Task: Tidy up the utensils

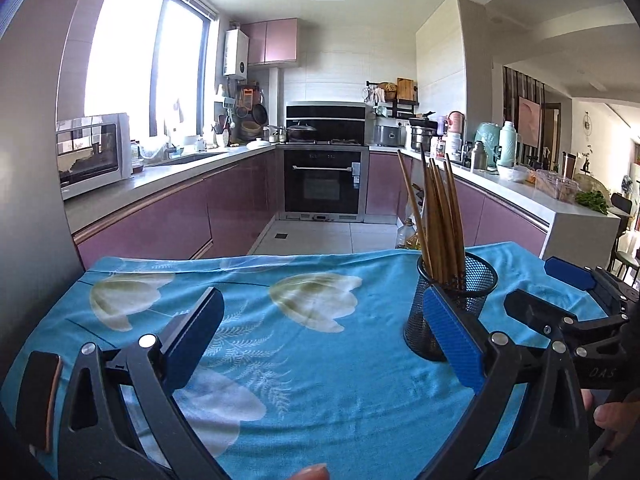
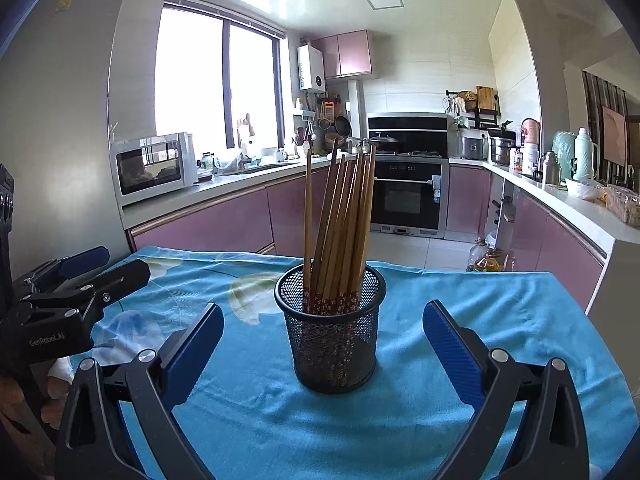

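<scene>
Wooden chopsticks (image 2: pixel 340 224) stand in a black mesh holder (image 2: pixel 334 340) on the blue cloth (image 2: pixel 460 432), right of centre; left gripper (image 1: pixel 324 336) and right gripper (image 2: pixel 324 344) gape wide, empty

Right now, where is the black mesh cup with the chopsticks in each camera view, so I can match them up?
Left wrist view: the black mesh cup stands right of center, partly behind the left hand-held gripper's right finger.
Right wrist view: it stands dead center, ahead of the open right hand-held gripper.
Shared landmark: the black built-in oven on the far wall.
</scene>
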Demonstrator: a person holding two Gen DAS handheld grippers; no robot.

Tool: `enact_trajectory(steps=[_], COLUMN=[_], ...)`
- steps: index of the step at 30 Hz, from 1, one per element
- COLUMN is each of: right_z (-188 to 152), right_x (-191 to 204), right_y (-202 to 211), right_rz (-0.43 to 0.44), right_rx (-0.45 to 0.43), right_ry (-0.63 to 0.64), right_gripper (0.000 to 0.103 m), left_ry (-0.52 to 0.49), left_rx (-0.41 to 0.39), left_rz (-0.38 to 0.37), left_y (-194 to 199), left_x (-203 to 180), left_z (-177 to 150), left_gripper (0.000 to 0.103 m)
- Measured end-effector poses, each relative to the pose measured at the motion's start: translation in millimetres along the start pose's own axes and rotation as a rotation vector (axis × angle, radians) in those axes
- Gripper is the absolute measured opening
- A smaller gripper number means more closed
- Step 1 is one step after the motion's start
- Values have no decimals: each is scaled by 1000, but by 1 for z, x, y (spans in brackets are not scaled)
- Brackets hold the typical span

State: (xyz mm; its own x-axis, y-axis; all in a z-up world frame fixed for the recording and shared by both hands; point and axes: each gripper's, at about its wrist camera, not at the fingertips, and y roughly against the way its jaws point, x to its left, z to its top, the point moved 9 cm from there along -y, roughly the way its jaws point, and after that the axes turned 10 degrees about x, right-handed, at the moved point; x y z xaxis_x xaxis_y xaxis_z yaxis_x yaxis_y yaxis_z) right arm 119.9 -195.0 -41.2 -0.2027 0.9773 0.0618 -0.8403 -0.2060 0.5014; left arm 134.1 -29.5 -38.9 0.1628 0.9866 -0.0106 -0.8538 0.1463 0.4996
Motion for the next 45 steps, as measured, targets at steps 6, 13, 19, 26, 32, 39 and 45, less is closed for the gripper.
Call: enact_trajectory(steps=[6, 13, 19, 26, 32, 39, 45], right_z=[-1, -2, -3, -4, -4, -4, -4], right_x=[7, 11, 12, 13, 13, 13, 13], right_y=[6, 11, 13, 16, 19, 20, 20], right_rz=[-24, -37, -40, -45, -50, -53, -54], right_rx=[-32, -53, -55, -63, -67, -71, -70], right_ry=[6, 6, 5, 1, -2, -6, -6], right_gripper=[97, 97, 97, 97, 97, 97, 97], left_ry=[13, 29, 25, 24, 19, 21, 25], left_rx=[-15, -36, -55, -73, -88, -93, -93], left_rz=[23, 47, 58, 71, 82, 86, 90], left_y=[8, 17, 25, 31, 35, 37, 37], left_x=[4, 11, 10, 10, 10, 10, 12], left_z=[-5, -7, -8, -6, -6, -6, -6], left_gripper=[98, 98, 98, 98, 98, 98, 98])
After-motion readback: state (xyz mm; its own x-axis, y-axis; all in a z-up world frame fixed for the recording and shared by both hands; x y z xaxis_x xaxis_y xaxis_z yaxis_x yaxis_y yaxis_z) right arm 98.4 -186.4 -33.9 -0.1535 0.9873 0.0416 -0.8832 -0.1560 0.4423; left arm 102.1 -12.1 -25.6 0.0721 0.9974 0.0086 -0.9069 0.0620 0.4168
